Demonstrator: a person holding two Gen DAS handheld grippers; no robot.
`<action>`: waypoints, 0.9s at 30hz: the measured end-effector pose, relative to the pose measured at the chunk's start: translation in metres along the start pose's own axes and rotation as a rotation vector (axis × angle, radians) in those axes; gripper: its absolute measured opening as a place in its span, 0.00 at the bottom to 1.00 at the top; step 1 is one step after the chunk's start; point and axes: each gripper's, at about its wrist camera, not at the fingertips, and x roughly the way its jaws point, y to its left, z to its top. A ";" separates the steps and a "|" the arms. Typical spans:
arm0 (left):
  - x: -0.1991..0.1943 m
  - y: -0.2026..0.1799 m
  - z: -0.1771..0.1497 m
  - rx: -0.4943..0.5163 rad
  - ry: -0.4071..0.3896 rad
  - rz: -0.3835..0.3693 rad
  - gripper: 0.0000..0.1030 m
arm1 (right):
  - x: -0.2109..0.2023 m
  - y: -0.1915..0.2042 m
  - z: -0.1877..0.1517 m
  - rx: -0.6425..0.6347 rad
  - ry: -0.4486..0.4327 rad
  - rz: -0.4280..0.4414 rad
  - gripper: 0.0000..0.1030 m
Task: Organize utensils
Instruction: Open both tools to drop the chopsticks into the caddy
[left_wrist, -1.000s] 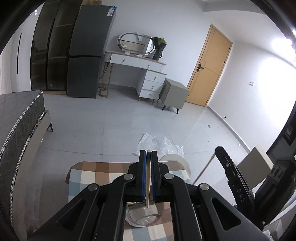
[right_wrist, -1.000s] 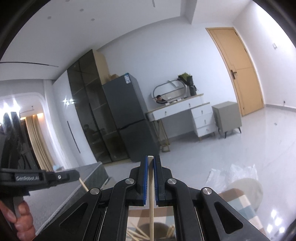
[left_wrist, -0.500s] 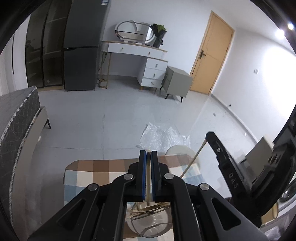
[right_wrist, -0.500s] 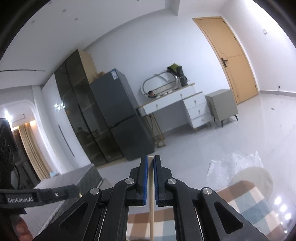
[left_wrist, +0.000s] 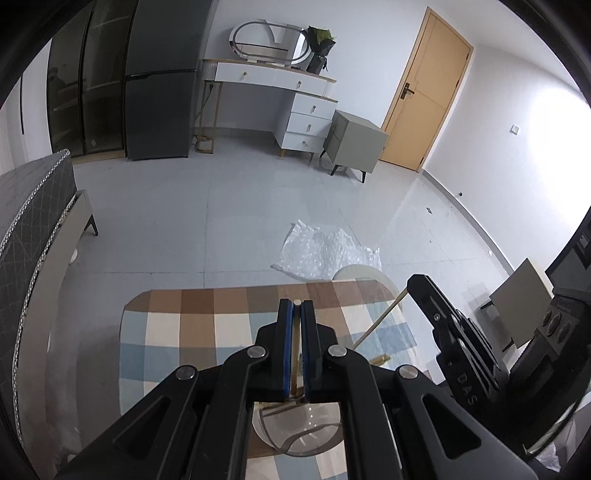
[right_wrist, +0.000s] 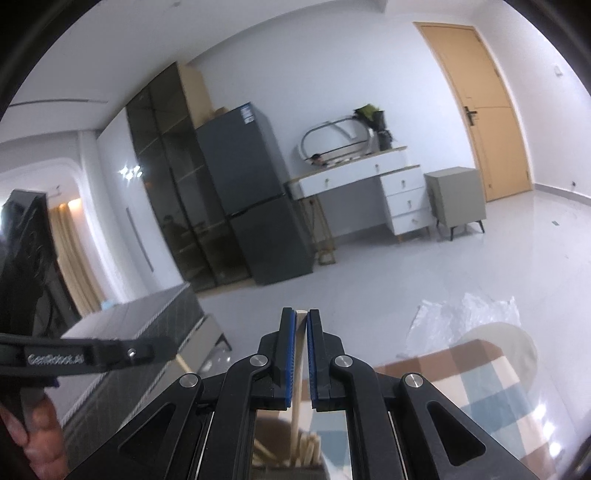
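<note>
Since a second ago my left gripper (left_wrist: 296, 325) has tipped down toward the checked brown-and-blue tabletop (left_wrist: 192, 328), and my right gripper (right_wrist: 300, 332) has eased slightly apart. The left gripper is pinching a pale wooden chopstick (left_wrist: 295, 369) upright over the clear glass bowl (left_wrist: 299, 435). The right gripper's blue pads stand a little spread around a second pale wooden chopstick (right_wrist: 298, 376), which leans on the left pad over a brown container (right_wrist: 284, 443) of more sticks. I judge I am dropping sticks in; next, open fully and let each fall straight.
</note>
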 end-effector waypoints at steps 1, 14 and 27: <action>0.001 0.002 0.001 -0.005 0.006 -0.008 0.00 | -0.003 0.003 -0.002 -0.023 0.006 0.010 0.05; 0.013 -0.003 -0.006 0.043 0.086 -0.109 0.01 | -0.001 0.008 -0.033 -0.108 0.148 0.074 0.05; 0.023 0.003 -0.028 0.009 0.217 -0.012 0.16 | -0.001 -0.006 -0.060 -0.086 0.278 0.110 0.10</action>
